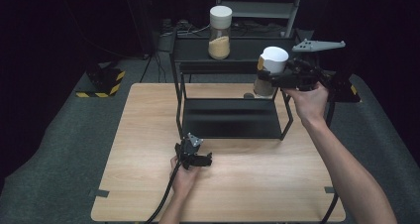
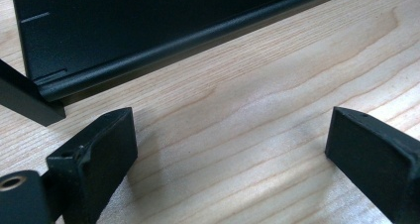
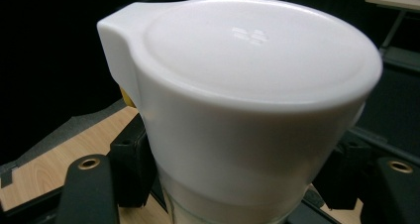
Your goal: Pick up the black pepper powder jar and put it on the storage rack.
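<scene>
A jar with a white spouted lid (image 1: 274, 58) hangs in the air at the right end of the black two-level rack (image 1: 230, 117), about level with its top shelf. My right gripper (image 1: 266, 78) is shut on the jar's body just under the lid. In the right gripper view the lid (image 3: 247, 60) is close up, with black fingers (image 3: 128, 164) pressed on both sides of the jar. My left gripper (image 1: 194, 153) rests on the wooden table (image 1: 148, 135) in front of the rack. In the left gripper view it (image 2: 230, 144) stands open over bare wood.
A second jar (image 1: 220, 33), white-lidded and holding tan grains, stands on the rack's top shelf at the left. The lower shelf's front edge (image 2: 148, 60) lies just ahead of my left gripper. A small dark round thing (image 1: 247, 95) sits behind the rack.
</scene>
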Action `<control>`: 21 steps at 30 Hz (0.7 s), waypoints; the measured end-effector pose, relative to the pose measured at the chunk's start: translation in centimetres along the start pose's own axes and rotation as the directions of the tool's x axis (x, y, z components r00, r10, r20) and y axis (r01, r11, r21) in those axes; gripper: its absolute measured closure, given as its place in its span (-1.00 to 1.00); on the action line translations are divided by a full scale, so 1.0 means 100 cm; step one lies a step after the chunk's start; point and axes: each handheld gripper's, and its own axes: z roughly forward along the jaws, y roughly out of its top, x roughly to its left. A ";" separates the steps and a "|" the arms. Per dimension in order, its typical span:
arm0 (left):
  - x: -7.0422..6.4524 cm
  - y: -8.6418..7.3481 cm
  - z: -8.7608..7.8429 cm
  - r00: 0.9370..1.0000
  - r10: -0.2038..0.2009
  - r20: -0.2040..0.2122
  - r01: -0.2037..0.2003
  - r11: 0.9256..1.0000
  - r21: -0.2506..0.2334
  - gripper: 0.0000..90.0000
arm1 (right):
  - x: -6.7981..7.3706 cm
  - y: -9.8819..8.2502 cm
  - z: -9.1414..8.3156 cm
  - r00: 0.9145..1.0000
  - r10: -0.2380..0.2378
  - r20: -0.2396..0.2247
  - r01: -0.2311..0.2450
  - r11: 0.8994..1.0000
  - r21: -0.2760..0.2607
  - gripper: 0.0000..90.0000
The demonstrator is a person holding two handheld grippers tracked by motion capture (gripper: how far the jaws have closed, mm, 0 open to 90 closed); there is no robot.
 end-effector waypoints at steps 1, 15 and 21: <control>0.000 0.000 0.000 1.000 0.000 -0.001 0.000 1.000 0.000 -0.87 | -0.001 0.004 0.000 1.000 0.002 0.001 -0.002 1.000 -0.001 -0.33; 0.000 0.000 0.000 1.000 0.003 0.000 -0.003 1.000 0.002 -0.87 | -0.014 0.051 0.013 0.998 0.059 0.027 -0.059 0.998 -0.001 -0.33; 0.000 0.000 0.000 1.000 0.002 0.001 -0.002 1.000 0.002 -0.87 | -0.015 0.067 0.022 0.995 0.074 0.069 -0.075 0.997 0.014 -0.33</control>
